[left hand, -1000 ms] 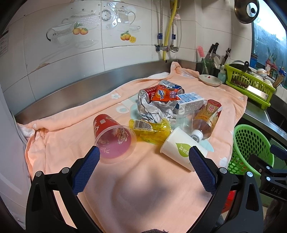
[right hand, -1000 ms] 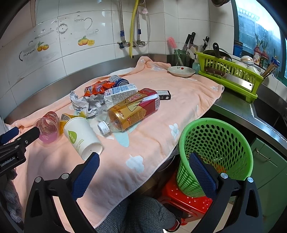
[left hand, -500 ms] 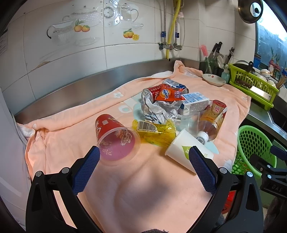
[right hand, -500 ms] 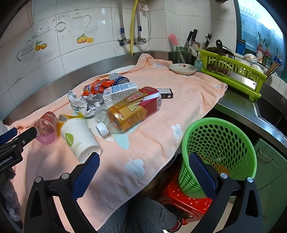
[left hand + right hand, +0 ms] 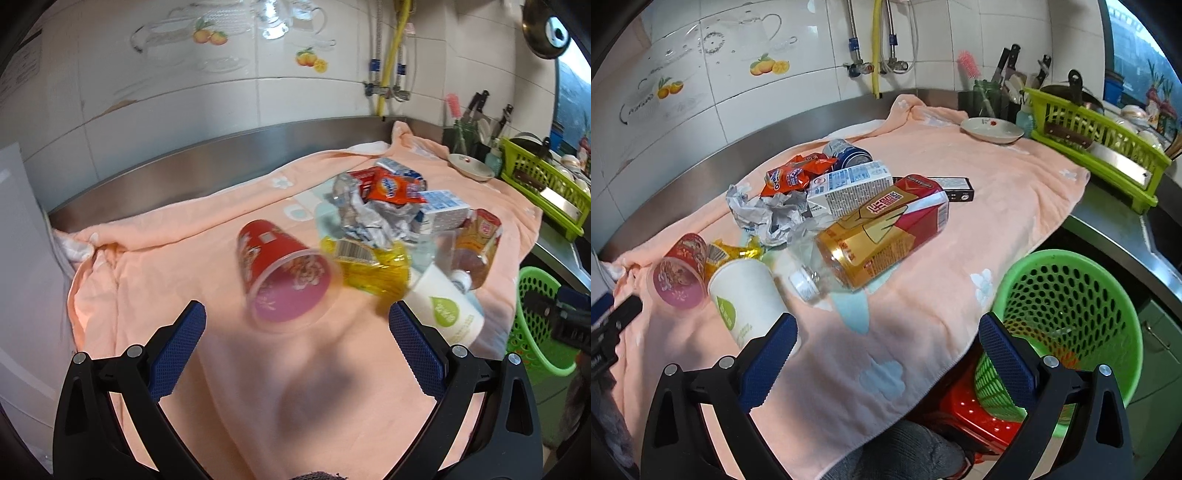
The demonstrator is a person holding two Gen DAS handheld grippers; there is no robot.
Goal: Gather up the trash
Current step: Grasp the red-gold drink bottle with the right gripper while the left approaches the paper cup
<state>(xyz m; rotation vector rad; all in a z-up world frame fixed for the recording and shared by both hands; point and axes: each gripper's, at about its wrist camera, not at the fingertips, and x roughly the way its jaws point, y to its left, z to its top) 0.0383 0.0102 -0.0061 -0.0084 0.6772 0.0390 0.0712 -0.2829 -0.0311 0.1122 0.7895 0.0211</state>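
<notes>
Trash lies in a heap on a peach towel (image 5: 258,387): a red plastic cup (image 5: 284,273) on its side, a yellow wrapper (image 5: 369,264), crumpled foil (image 5: 369,218), an orange snack bag (image 5: 792,175), a milk carton (image 5: 849,188), a tea bottle (image 5: 886,232) and a white paper cup (image 5: 748,295). My left gripper (image 5: 295,354) hangs open just short of the red cup's mouth. My right gripper (image 5: 886,354) is open over the towel's front edge, with the paper cup by its left finger. A green mesh bin (image 5: 1067,325) stands on the floor beside its right finger.
A green dish rack (image 5: 1097,136), a small plate (image 5: 991,129) and a knife holder (image 5: 1001,96) crowd the counter's far right. A black box (image 5: 955,188) lies behind the bottle. A red stool (image 5: 964,410) sits under the bin. Tiled wall and pipes (image 5: 391,59) close the back.
The left gripper has moved forward and left toward the red cup, which now looks larger. The right gripper has edged forward toward the paper cup. Both stay open.
</notes>
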